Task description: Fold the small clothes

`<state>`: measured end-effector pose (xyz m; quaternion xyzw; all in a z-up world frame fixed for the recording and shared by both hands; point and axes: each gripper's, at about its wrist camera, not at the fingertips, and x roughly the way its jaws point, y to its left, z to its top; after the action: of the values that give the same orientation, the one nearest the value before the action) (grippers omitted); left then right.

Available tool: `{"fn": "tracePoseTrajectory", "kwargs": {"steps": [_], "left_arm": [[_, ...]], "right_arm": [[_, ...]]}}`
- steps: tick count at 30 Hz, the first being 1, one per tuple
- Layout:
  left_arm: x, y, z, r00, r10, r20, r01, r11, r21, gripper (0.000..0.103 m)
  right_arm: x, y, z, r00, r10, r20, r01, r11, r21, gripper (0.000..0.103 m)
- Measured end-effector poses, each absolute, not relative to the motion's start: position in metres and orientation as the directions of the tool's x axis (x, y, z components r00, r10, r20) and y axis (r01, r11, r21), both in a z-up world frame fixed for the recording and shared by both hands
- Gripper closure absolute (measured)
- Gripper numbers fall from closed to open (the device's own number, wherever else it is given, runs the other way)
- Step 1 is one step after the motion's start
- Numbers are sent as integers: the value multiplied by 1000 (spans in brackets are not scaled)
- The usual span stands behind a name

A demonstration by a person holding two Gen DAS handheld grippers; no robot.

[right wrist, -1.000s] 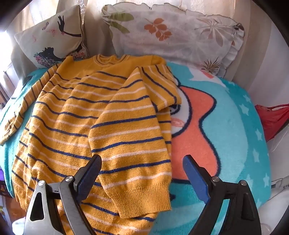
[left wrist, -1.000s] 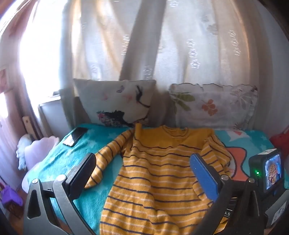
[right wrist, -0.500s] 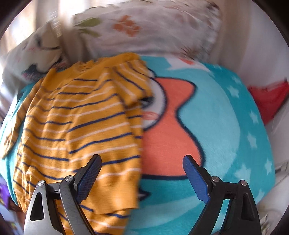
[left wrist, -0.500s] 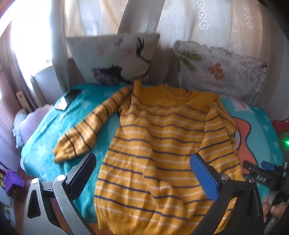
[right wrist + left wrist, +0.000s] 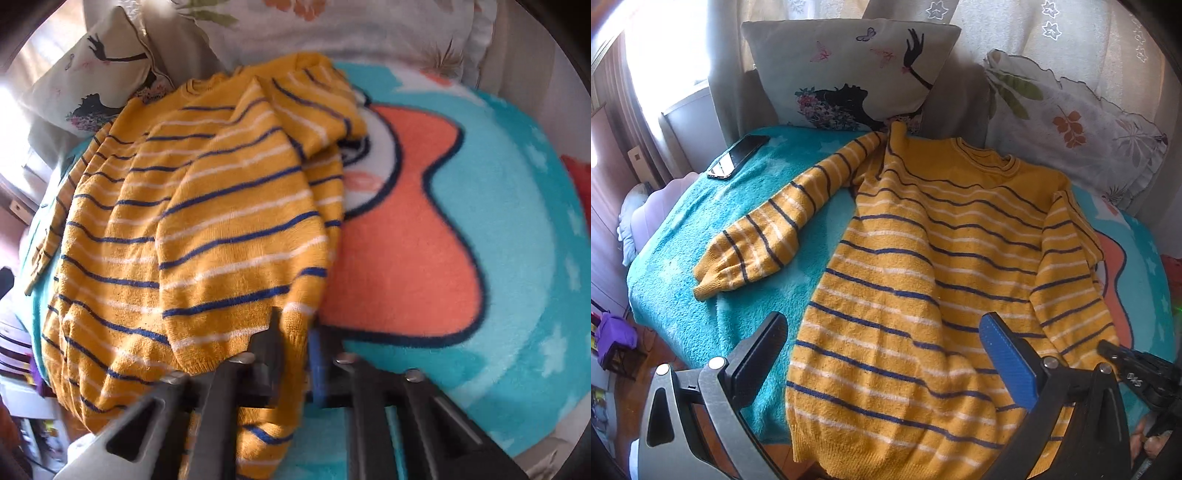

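Bed: a teal blanket [image 5: 683,258] with an orange and white figure is spread over it; no container is seen among the things on it.
Sweater: a yellow sweater [image 5: 923,277] with navy and white stripes is laid flat on the blanket, its collar toward the pillows and its hem at the near edge of the bed.
Sleeves: one sleeve is stretched out over the teal blanket on the phone side of the sweater; the other sleeve [image 5: 236,240] is folded over the sweater's body.
Left tool: the left tool [image 5: 882,354] is held over the lower part of the sweater, its fingers spread wide apart and nothing gripped between them.
Right tool: the right tool [image 5: 295,354] is clamped on the cuff of the folded sleeve, with knit fabric seen between the closed fingers at the sweater's edge nearest the orange figure.
Pillows: a pillow printed with a black silhouette [image 5: 849,74] and a leaf-print pillow [image 5: 1071,118] are propped just beyond the sweater's collar.
Phone: a dark phone [image 5: 738,156] is laid on the blanket, well apart from the sweater, beyond the outstretched sleeve.
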<state>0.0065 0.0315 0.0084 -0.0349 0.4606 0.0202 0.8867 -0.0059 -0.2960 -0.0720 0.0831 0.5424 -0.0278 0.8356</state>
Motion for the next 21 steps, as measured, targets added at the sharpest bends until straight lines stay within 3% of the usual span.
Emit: {"fn": "tracePoseTrajectory", "kwargs": {"steps": [6,9,12,14,16,18,21], "left_arm": [[15,42,5,582,12,-813,-95,994,-53,0],[18,53,4,590,41,-806,-122,992,-38,0],[20,70,0,591,80,-803,-156,988,-16,0],[22,85,-6,581,88,-809,-173,985,-18,0],[22,103,-16,561,69,-825,-191,980,-48,0],[19,116,-27,525,37,-850,-197,977,-79,0],[10,124,-44,486,-31,-873,-179,975,-134,0]], "right_arm": [[-28,-360,-41,459,-29,-888,301,946,124,95],[-35,-416,-37,397,-222,-891,468,883,-11,95],[-52,-475,-45,203,-444,-873,670,713,-207,91],[-68,-499,-45,184,-414,-892,729,666,-159,86],[-80,-498,-39,246,-369,-896,744,664,-69,67],[-84,-484,-36,298,-342,-891,708,706,-34,58],[-75,-449,-41,385,-217,-897,610,789,71,57]]}}
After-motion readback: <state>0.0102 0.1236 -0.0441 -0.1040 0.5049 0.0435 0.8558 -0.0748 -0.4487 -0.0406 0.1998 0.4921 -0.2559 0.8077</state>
